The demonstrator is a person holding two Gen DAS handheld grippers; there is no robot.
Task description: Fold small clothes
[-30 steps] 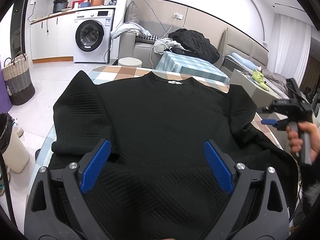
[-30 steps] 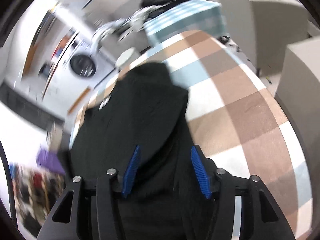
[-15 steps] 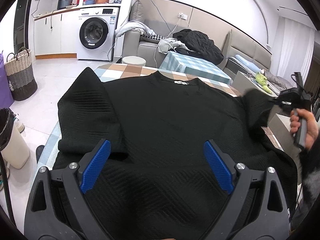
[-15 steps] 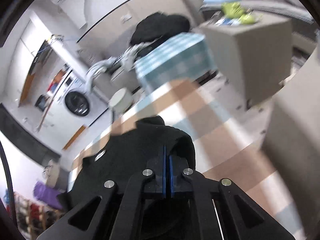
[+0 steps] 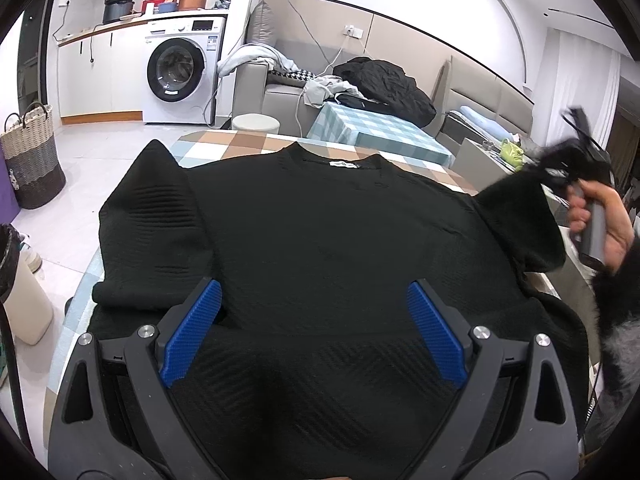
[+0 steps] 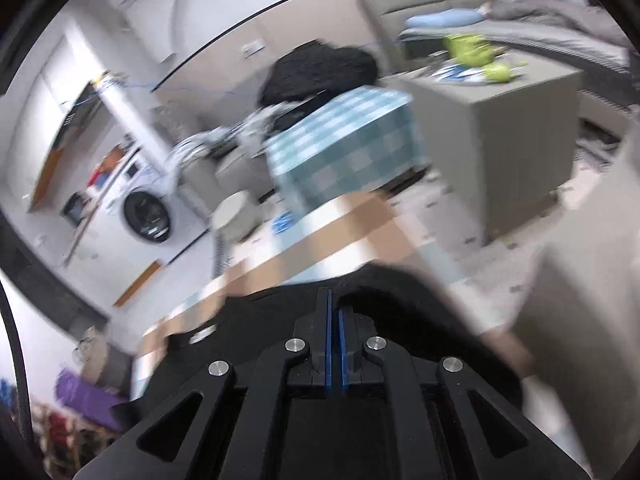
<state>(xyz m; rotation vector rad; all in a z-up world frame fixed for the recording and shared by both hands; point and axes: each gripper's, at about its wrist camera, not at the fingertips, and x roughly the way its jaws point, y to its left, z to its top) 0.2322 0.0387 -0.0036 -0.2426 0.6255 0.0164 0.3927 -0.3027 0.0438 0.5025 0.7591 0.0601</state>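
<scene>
Black sweater [image 5: 340, 248] is lying flat on the checked surface [image 5: 224, 145], front/back side up, collar pointing away from the left wrist cam toward the washing machine [image 5: 180, 70] and sofa [image 5: 280, 92]; hem is hanging nearest the cam. Long axis collar-to-hem is running straight away from the viewer, approx. centred on the surface. Left sleeve [image 5: 148, 220] is lying folded down along the body, cuff pointing back toward the hem.

Right sleeve [image 5: 516, 216] is standing lifted off the surface, pulled up and outward at the right edge. Right gripper [image 6: 333, 308] fingers are pressing together, only a thin slit between the blue pads, with black knit bunched around the tips; in the left cam the sleeve end is meeting the gripper at the person's hand [image 5: 600, 220]. Right cam view is motion-blurred.

Left gripper [image 5: 316, 332] is hovering over the hem area w/ fingers spread wide, nothing between them.

Labels: small white neck tag [image 5: 343, 165] inside the collar, print too small to read. Washing machine panel has a display and sticker, text not legible.
</scene>
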